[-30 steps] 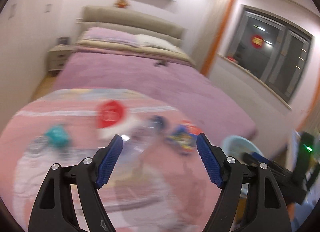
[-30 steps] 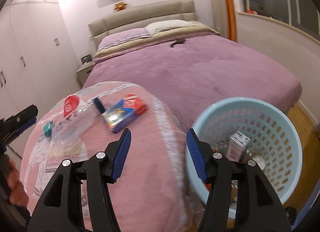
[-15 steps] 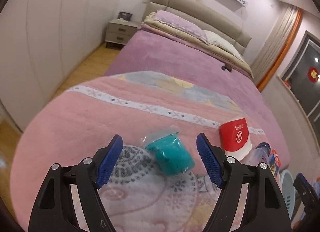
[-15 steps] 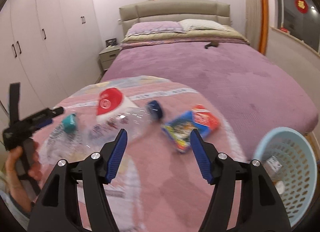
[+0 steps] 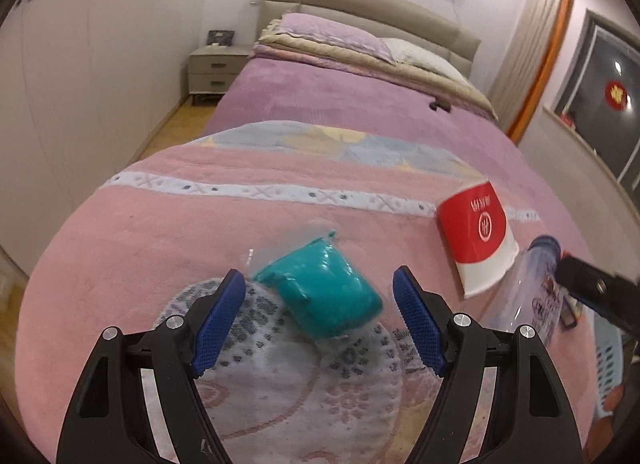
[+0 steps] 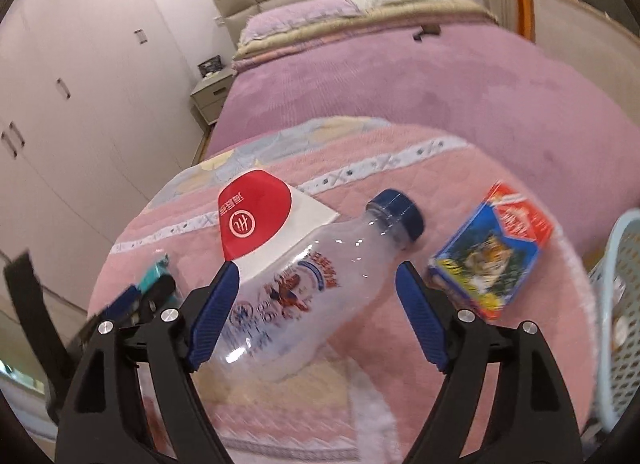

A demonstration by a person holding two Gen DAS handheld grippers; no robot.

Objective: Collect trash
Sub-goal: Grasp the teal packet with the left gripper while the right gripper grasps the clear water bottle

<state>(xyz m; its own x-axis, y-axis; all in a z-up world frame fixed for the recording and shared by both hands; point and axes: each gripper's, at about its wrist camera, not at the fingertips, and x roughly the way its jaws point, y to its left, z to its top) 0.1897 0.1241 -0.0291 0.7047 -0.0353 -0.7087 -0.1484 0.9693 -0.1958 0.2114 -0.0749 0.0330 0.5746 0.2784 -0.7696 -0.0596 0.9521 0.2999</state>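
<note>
The clear plastic bottle (image 6: 304,288) lies on the pink blanket (image 6: 460,384) between the spread pads of the right hand-held gripper (image 6: 316,316), its long axis slanting up-right toward the blue cap; those jaws have just been opening and do not press it. The left hand-held gripper (image 5: 320,316), tilted downward, stands apart astride the teal packet (image 5: 324,292).

My left gripper (image 5: 319,296) and right gripper (image 6: 318,290) look alike: black plastic arms with cut-out slots, silver screws, and ribbed blue fingers (image 5: 218,320) at the tips.
</note>
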